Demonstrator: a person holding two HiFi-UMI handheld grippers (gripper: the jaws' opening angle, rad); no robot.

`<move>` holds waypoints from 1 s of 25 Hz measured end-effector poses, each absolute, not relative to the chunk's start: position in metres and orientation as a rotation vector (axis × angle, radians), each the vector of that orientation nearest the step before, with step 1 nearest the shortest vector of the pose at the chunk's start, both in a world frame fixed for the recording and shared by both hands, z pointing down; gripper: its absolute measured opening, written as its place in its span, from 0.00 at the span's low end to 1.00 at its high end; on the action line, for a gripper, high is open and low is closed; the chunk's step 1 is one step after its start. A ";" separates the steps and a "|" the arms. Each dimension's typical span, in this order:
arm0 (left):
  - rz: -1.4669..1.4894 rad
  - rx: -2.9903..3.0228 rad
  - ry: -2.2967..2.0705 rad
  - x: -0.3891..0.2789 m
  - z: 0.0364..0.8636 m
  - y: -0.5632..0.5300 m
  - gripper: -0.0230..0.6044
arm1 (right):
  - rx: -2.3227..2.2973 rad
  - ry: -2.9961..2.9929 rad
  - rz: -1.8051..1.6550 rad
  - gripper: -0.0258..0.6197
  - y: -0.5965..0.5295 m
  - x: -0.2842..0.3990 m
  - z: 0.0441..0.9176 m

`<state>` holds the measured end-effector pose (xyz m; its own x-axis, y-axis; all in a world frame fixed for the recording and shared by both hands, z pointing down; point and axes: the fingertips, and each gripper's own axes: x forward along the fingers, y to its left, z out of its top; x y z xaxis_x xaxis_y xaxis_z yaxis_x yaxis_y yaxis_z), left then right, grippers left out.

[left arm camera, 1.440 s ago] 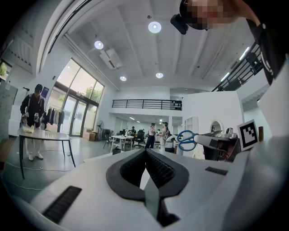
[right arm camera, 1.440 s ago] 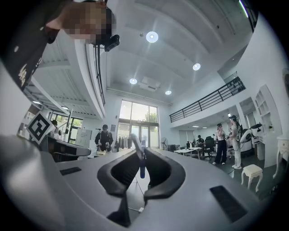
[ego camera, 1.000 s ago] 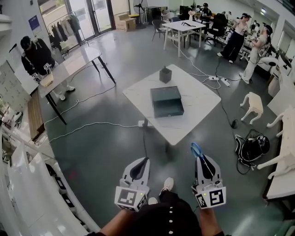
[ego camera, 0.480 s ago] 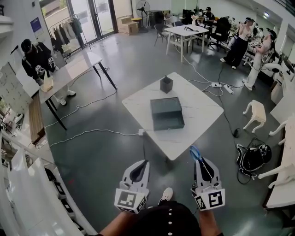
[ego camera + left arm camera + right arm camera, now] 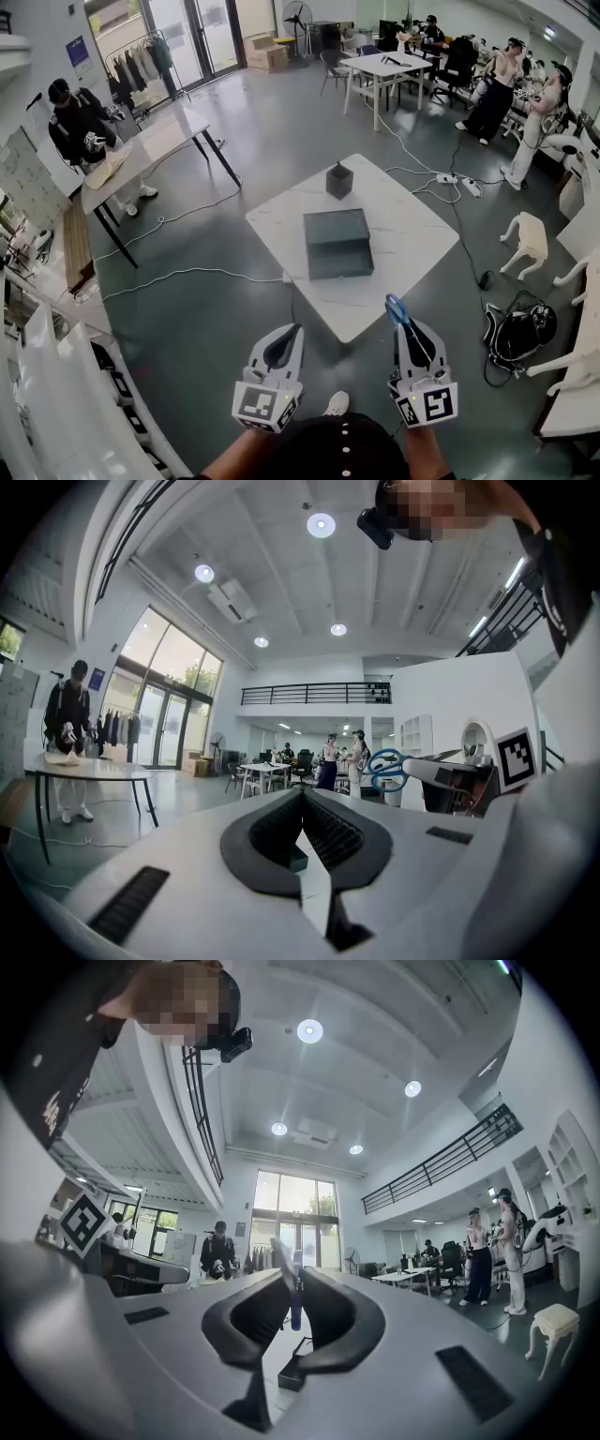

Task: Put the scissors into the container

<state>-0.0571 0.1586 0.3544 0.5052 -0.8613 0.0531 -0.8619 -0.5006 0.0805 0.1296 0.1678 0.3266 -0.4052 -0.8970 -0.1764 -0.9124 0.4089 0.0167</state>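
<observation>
Holding scissors (image 5: 397,308) clamped in the right gripper (image 5: 409,325) (left gripper (image 5: 284,331) closed, empty), stood well short of the table's (image 5: 398,217) small dark container (image 5: 339,180); had yet to drop them in.

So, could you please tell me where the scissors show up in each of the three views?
Head view: scissors at lower right, blue handles poking out ahead of the right gripper.
Left gripper view: scissors right of centre, blue handles.
Right gripper view: scissors at centre, clamped between the jaws.
Shared landmark: the person in black at the long table.
</observation>
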 end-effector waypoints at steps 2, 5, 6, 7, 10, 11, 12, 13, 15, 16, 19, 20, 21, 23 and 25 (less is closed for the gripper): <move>0.008 2.637 -1.522 -0.052 0.355 0.150 0.08 | -1.617 2.520 0.168 0.12 0.159 0.135 0.326; 0.010 2.634 -1.541 -0.047 0.357 0.141 0.08 | -1.599 2.529 0.166 0.12 0.147 0.142 0.329; 0.013 2.632 -1.549 -0.044 0.359 0.139 0.08 | -1.591 2.535 0.165 0.12 0.144 0.145 0.331; 0.016 2.628 -1.557 -0.041 0.360 0.138 0.08 | -1.584 2.540 0.163 0.12 0.142 0.148 0.333; 0.025 2.604 -1.574 -0.036 0.366 0.133 0.08 | -1.573 2.551 0.153 0.12 0.135 0.155 0.338; 0.028 2.599 -1.574 -0.035 0.367 0.132 0.08 | -1.572 2.551 0.150 0.12 0.133 0.156 0.338; 0.031 2.596 -1.574 -0.034 0.368 0.130 0.08 | -1.571 2.552 0.147 0.12 0.131 0.157 0.339; 0.034 2.593 -1.576 -0.034 0.368 0.129 0.08 | -1.570 2.553 0.144 0.12 0.129 0.158 0.339; 0.039 2.584 -1.582 -0.033 0.368 0.126 0.08 | -1.569 2.557 0.136 0.12 0.126 0.159 0.340; 0.040 2.580 -1.582 -0.032 0.369 0.124 0.08 | -1.569 2.559 0.132 0.12 0.123 0.160 0.341; 0.046 2.572 -1.585 -0.032 0.373 0.114 0.08 | -1.566 2.564 0.126 0.12 0.113 0.160 0.345; 0.048 2.569 -1.585 -0.032 0.375 0.111 0.08 | -1.565 2.566 0.123 0.12 0.110 0.160 0.347; 0.048 2.567 -1.584 -0.032 0.376 0.108 0.08 | -1.566 2.567 0.120 0.12 0.108 0.160 0.348; 0.048 2.565 -1.581 -0.032 0.378 0.102 0.08 | -1.568 2.567 0.119 0.12 0.102 0.161 0.348; 0.042 2.571 -1.578 -0.031 0.376 0.094 0.08 | -1.568 2.568 0.124 0.12 0.094 0.161 0.346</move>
